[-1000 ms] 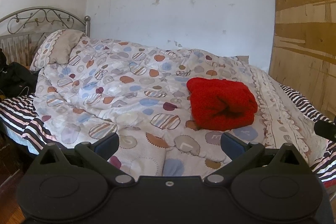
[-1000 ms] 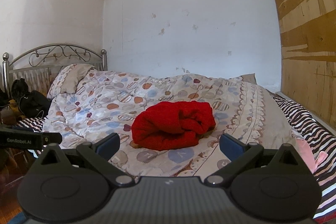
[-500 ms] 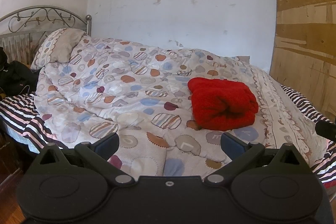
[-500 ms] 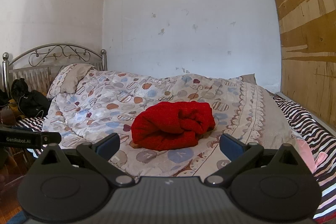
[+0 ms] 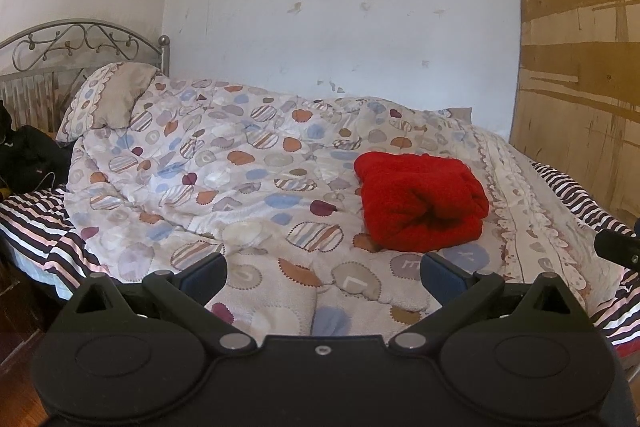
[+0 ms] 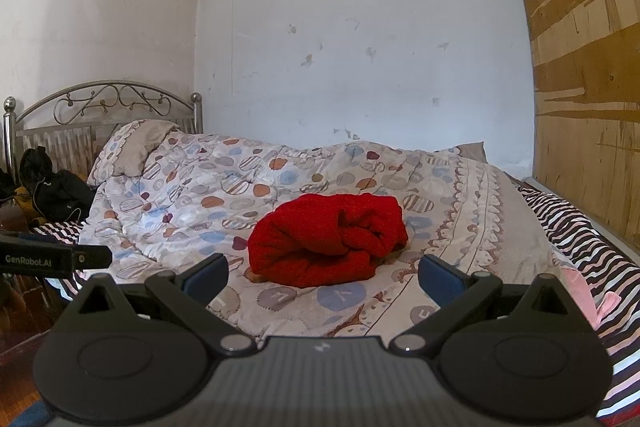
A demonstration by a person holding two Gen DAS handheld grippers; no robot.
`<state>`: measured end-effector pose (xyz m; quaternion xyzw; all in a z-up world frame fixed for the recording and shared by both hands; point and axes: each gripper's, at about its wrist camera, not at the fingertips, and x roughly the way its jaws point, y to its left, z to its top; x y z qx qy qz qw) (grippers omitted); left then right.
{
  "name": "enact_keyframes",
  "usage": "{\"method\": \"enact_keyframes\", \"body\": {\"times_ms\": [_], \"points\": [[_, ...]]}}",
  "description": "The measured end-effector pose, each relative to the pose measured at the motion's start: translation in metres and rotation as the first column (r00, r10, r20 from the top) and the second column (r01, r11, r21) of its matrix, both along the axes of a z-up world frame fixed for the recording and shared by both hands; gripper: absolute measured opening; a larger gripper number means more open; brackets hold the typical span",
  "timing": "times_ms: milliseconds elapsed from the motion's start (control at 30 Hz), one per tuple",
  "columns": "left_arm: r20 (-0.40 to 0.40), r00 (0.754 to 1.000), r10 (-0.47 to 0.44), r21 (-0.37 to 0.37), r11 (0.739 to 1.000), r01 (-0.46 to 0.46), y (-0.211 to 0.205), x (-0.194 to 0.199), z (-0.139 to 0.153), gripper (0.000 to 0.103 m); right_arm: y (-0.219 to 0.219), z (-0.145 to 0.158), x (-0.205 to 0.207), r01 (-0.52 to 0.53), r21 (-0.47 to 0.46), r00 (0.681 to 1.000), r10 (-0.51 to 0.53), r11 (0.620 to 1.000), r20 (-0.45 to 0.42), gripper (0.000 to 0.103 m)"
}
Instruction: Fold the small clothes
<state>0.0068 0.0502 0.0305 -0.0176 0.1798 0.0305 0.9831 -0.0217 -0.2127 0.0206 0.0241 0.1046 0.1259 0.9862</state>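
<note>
While both grippers hover short of the bed, a red garment (image 6: 326, 239) lies bundled.
Left gripper (image 5: 323, 273) and right gripper (image 6: 323, 271) gape wide, empty, near the quilt's (image 5: 224, 163) front edge.

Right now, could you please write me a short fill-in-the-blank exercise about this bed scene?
1. The bundled garment on the quilt is ____ in colour.
2. Both the left gripper and the right gripper have their jaws ____.
3. The sheet under the quilt is patterned with ____.
4. The headboard is made of ____.

Missing words: red; open; stripes; metal
</note>
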Motion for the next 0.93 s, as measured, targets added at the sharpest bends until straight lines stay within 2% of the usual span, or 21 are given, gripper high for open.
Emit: {"method": "enact_keyframes", "body": {"times_ms": [533,633,933], "points": [[-0.002,1.0,-0.002,-0.001,1.0,0.002,0.0021,-0.0011,0.0009,0.102,0.0001,0.0011,0.0002,-0.001,-0.002,1.0,0.001,1.0,0.003,0.103],[-0.024,1.0,0.012,0.008,1.0,-0.012,0.0015,0.0009,0.0015,0.102,-0.0004,0.0014,0.0003,-0.003,-0.002,1.0,0.003,1.0,0.003,0.103],[-0.037,0.999,0.01,-0.03,0.999,-0.011,0.0055,0.0039,0.0001,0.102,-0.0041,0.0023,0.001,-0.012,-0.006,1.0,0.012,1.0,0.002,0.103]]}}
